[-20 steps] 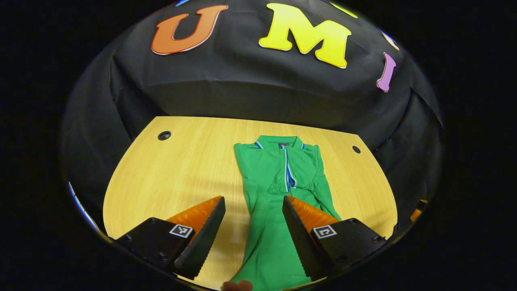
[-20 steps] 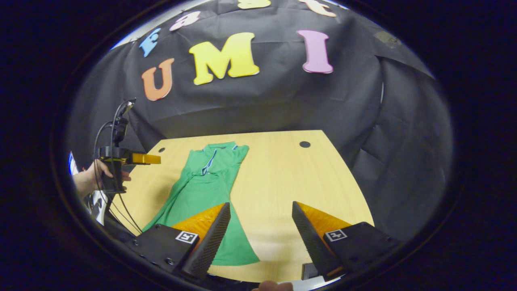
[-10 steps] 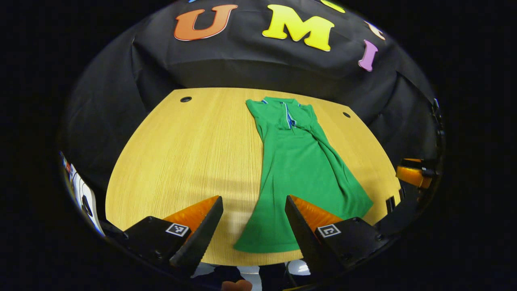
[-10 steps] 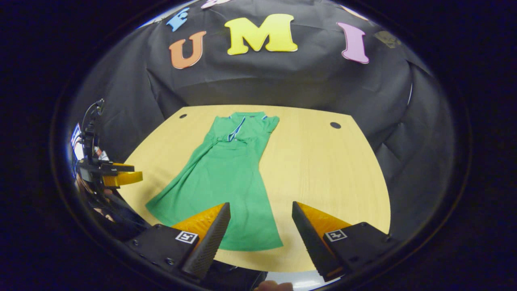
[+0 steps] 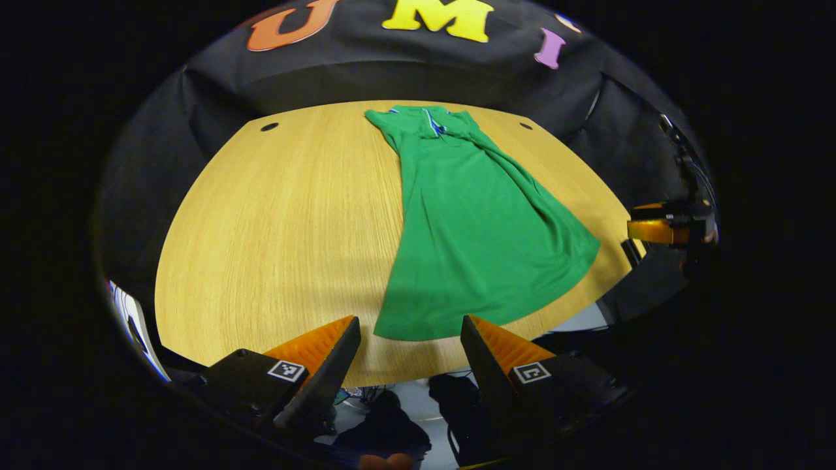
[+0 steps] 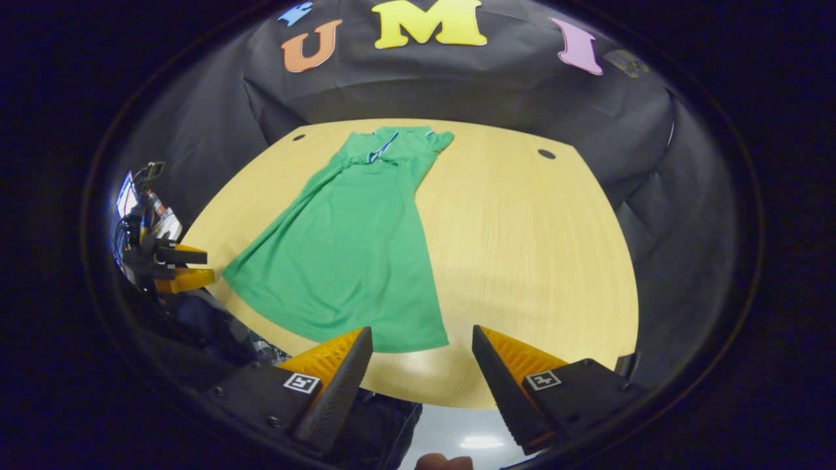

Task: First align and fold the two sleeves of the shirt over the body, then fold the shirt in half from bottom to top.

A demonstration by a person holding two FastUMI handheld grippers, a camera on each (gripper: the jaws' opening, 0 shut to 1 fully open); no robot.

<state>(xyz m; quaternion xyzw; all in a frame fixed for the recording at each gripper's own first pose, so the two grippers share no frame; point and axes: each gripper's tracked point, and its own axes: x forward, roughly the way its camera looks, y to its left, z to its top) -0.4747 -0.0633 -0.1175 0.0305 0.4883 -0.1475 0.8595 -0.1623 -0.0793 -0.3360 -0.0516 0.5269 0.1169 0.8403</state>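
Both tongs stand with fingers apart, gripping nothing: left gripper and right gripper hang off the near table edge, each just short of the green shirt's hem. Shirt lies flat lengthwise, collar near the far edge, sleeves folded over the body. Wooden table lies bare on both sides of it. Left gripper view catches the right gripper at its right rim; right gripper view catches the left gripper at its left rim.
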